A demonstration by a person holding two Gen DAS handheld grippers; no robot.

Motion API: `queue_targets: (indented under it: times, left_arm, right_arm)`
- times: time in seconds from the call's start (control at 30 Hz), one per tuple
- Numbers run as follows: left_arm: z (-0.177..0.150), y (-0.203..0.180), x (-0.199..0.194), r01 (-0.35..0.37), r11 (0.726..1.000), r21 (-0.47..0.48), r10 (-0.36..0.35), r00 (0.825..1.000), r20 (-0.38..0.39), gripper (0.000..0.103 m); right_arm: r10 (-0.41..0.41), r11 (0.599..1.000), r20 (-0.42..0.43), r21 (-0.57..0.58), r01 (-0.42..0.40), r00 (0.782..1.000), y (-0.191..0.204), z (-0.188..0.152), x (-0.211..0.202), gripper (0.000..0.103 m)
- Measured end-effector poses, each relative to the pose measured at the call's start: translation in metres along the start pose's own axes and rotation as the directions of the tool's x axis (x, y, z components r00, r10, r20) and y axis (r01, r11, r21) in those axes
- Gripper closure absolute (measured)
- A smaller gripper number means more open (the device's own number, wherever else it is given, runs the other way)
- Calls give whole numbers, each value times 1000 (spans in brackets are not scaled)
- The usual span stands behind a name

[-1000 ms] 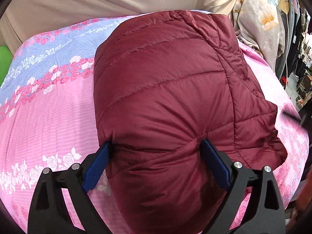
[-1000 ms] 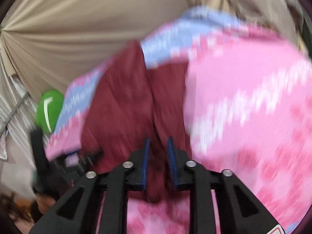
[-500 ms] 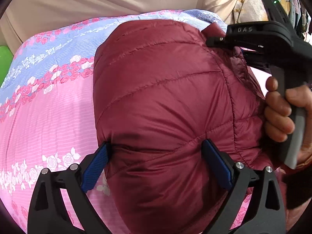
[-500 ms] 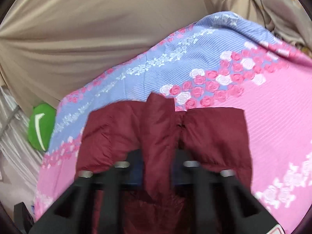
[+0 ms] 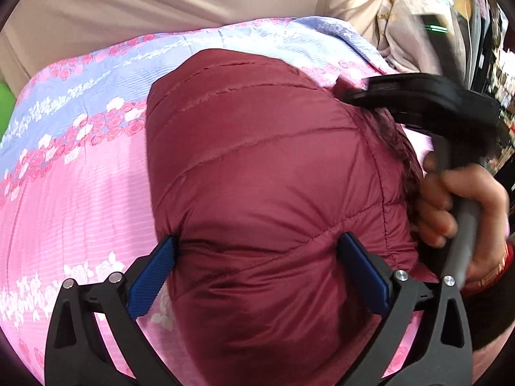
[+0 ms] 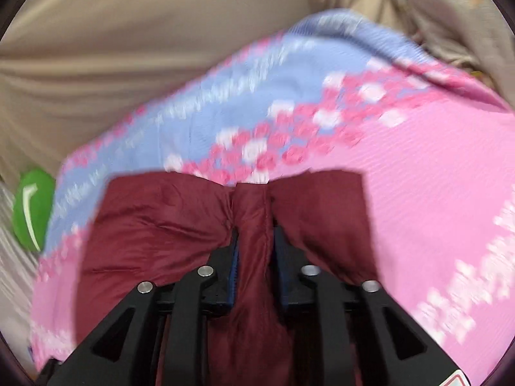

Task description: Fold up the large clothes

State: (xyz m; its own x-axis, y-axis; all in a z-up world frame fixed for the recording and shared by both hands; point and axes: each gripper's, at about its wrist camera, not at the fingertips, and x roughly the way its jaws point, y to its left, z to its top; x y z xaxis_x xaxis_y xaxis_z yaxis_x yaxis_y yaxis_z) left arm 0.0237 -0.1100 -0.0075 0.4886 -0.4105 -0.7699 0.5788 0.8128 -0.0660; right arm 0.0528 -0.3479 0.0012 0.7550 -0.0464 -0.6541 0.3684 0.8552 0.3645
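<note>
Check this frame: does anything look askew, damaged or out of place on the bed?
Nothing stands out. The maroon jacket lies bunched on the pink floral bedsheet, gripped by both tongs, with no visible tear or spill.

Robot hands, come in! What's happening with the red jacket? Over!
Left gripper wide around the jacket's near end. Right gripper pinching a far-edge fold, just loosening. Jacket bunched on the pink sheet. Nothing blocking.

The quilted jacket point(image 5: 273, 173) was deep maroon. The bedsheet point(image 5: 74, 193) under it was pink with a lavender-blue band and pink and white roses. Both claws were black with blue pads point(image 5: 151, 283). Behind hung beige cloth point(image 6: 128, 48); a blurred green thing point(image 6: 32, 209), perhaps a ball, carried a white stripe.
</note>
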Motion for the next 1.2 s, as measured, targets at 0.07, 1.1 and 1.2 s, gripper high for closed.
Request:
queue_targets:
  times: [0.07, 1.1, 1.2]
  left_arm:
    - [3, 10, -12, 45, 998, -39, -44, 999, 11, 9]
    - [-6, -1, 0, -38, 999, -13, 38, 999, -14, 6]
    - [-6, -2, 0, -31, 999, -11, 31, 999, -13, 6]
  right_arm:
    - [34, 999, 63, -32, -32, 997, 5, -7, -39, 78]
    - [86, 991, -86, -91, -94, 993, -6, -51, -37, 98]
    - [68, 996, -5, -62, -68, 998, -16, -45, -56, 103]
